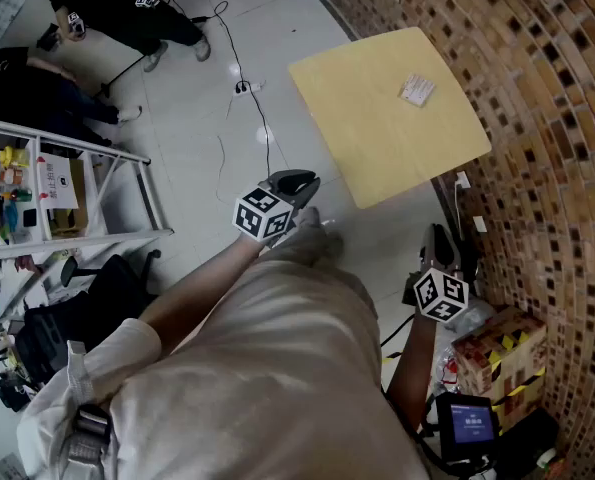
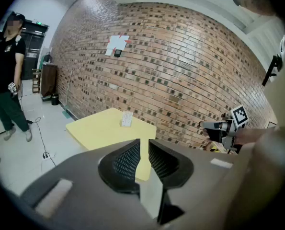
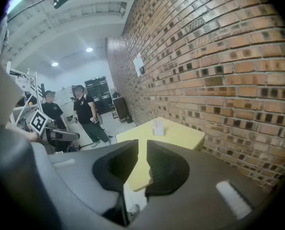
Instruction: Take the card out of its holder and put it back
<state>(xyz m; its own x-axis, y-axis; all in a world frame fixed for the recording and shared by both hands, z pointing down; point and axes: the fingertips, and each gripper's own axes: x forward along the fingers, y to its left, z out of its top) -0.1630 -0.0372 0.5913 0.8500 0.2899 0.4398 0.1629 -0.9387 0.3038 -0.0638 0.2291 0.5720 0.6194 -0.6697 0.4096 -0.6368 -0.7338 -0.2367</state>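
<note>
Overhead, my left gripper [image 1: 295, 181] and right gripper [image 1: 439, 243] hang short of the table [image 1: 377, 138]. The holder [image 1: 417, 90] sits on it at one o'clock from the left one, well apart.

Left gripper view: jaws a narrow slit apart, empty, with the holder [image 2: 127, 119] at eleven o'clock beyond them.

Right gripper view: jaws barely parted, gripping nothing, with the holder [image 3: 157, 127] at one o'clock.

Your table [image 1: 377, 138] at twelve o'clock is pale yellow, and the card holder [image 1: 417, 90] on it is white. The wall [image 1: 557, 118] at two o'clock is mottled brown, tan and black brick. Your left gripper [image 1: 293, 182] and right gripper [image 1: 440, 240] each bear black-and-white square markers.
</note>
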